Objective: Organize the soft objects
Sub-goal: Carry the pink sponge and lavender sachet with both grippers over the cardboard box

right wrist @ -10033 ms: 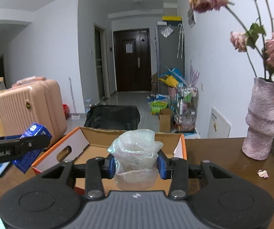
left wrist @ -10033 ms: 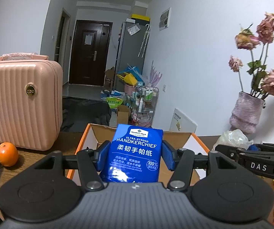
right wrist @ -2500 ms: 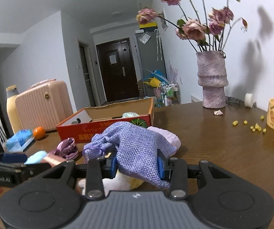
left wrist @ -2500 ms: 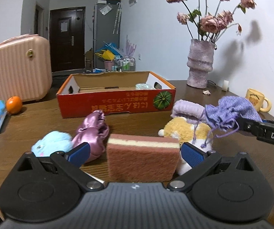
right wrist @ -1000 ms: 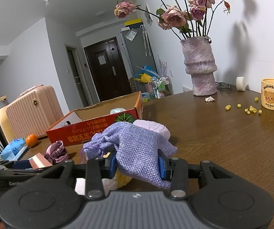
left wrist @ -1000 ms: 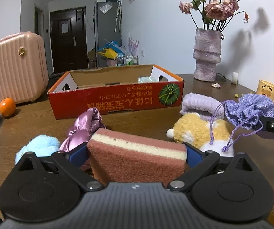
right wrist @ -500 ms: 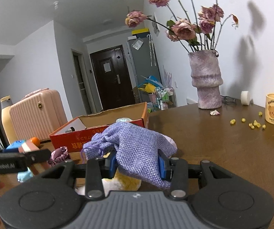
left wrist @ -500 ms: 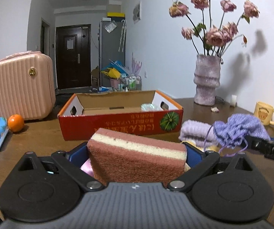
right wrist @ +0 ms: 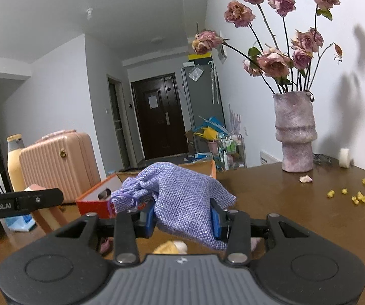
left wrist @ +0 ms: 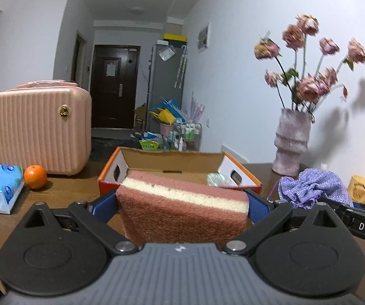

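White "DAS" on right tongs, "GenRobot.AI" – left tongs

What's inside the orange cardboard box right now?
In the cardboard box, a clear crumpled plastic item lies near its right end. The sponge in the left gripper covers the rest of the floor.

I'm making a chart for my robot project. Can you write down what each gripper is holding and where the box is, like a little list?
left gripper: shut on the sponge, pink with a cream stripe
right gripper: shut on the purple pouch
cardboard box: open, on the wooden table, beyond both grippers
inside box: a clear plastic bundle
beside box: orange, blue tissue pack
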Demonstrator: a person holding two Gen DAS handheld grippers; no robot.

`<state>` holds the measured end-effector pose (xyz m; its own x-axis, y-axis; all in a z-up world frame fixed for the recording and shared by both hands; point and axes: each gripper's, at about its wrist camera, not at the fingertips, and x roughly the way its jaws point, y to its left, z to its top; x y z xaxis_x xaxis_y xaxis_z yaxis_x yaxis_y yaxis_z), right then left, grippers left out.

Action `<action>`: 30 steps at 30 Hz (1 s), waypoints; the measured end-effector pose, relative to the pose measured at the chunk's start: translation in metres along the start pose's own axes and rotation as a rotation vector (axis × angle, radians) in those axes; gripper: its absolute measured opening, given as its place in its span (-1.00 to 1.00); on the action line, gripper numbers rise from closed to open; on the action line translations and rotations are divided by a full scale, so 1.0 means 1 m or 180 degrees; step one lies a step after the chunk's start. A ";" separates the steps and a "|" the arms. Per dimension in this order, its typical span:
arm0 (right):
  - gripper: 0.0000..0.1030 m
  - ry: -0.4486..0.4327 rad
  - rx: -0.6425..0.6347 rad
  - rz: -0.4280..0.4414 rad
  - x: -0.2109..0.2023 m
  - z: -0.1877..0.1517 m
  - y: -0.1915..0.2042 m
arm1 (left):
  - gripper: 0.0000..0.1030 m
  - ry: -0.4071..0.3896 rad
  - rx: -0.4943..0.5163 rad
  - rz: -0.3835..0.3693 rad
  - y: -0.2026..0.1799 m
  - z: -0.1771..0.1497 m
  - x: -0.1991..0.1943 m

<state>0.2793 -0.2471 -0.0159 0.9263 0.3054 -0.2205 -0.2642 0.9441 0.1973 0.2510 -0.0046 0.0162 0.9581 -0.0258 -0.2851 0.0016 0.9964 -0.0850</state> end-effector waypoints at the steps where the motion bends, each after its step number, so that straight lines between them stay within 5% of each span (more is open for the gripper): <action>1: -0.22 -0.0016 0.0017 0.0015 0.003 0.003 0.002 | 0.96 -0.0019 -0.0020 0.0015 0.002 0.003 0.001; 21: -0.22 -0.0163 0.0019 0.0048 0.071 0.039 0.021 | 0.96 -0.0306 -0.0252 0.0229 0.034 0.049 0.041; 30: -0.22 0.0000 -0.0182 -0.0031 0.109 0.059 0.028 | 0.96 -0.0335 -0.0310 0.0286 0.041 0.063 0.073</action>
<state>0.3886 -0.1952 0.0223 0.9289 0.2960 -0.2223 -0.2700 0.9526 0.1402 0.3390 0.0395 0.0517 0.9779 0.0769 -0.1946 -0.1085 0.9816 -0.1572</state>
